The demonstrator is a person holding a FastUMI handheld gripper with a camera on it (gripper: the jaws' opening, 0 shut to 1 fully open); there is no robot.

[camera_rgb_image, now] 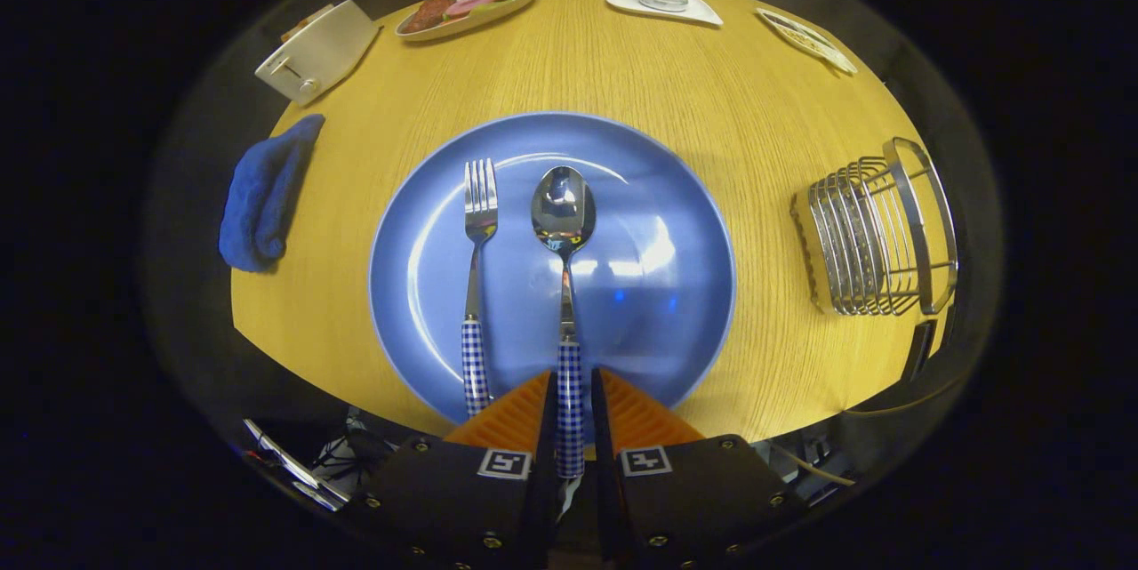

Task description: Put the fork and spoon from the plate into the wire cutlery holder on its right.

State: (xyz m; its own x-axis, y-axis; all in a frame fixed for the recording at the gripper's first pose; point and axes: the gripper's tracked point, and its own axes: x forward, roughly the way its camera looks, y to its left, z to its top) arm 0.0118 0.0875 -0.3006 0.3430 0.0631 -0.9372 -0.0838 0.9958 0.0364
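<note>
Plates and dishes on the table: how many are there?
3: the blue plate ahead of the gripper, whose fingers close on the spoon; a food plate and a small dish beyond.

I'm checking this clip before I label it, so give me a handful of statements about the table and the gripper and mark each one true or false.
1. The checked-handled spoon lies on the round blue plate with its handle between the gripper fingers. True.
2. The checked-handled fork already stands in the wire cutlery holder. False: it lies on the plate, beside the spoon.
3. The wire cutlery holder sits on the wooden table, off the plate. True.
4. The folded blue cloth lies on the plate. False: it lies on the table beside the plate, on the fork's side.
5. The gripper fingers are spread wide apart. False: they stand close on either side of the spoon handle.
</note>
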